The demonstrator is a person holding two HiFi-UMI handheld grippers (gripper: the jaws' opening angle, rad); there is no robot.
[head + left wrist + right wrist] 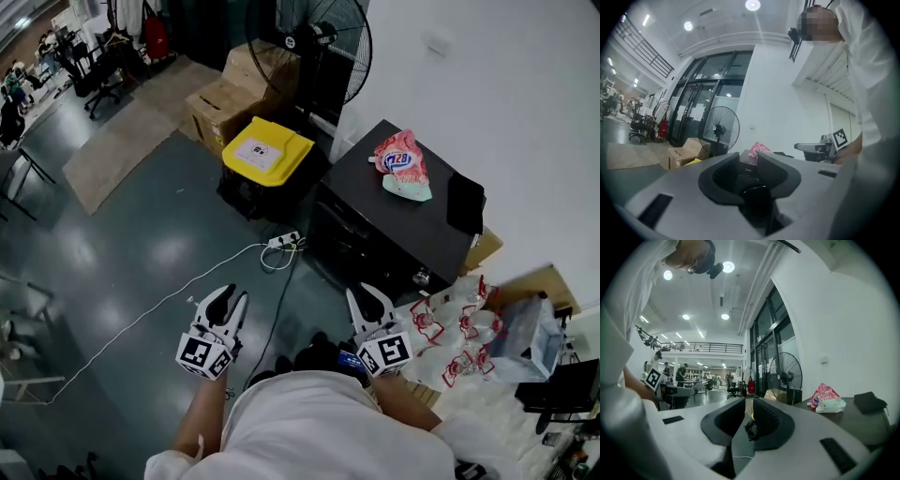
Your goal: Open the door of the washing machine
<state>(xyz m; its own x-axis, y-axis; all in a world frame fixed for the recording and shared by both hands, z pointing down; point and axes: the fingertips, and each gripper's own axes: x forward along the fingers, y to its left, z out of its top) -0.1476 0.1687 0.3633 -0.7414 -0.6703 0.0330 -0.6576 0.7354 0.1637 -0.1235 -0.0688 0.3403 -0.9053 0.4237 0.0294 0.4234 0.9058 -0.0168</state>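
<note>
Plainly the black washing machine is the biggest thing ahead of you. It stands against the white wall with its dark front turned toward the floor space where you are. That front is too dark for me to make out the door or its handle, but nothing swings out from it, so I judge the door shut and the task not yet begun.

Just beside the washing machine's left corner sits a yellow-lidded bin. It narrows the room on that side, so coming in from directly in front looks like the better approach.

You hold both grippers low and level in front of your body, side by side, pointed at the machine and well apart from it. The left gripper has its jaws moderately apart and grips nothing; only the distant machine shows through the gap. The right gripper shows a narrower slit between its jaws and also holds nothing.

A pink detergent bag lies on the machine's top, clear of the front, so it should not hinder the door.

A white power strip lies on the floor in front of the machine, so mind your feet.
</note>
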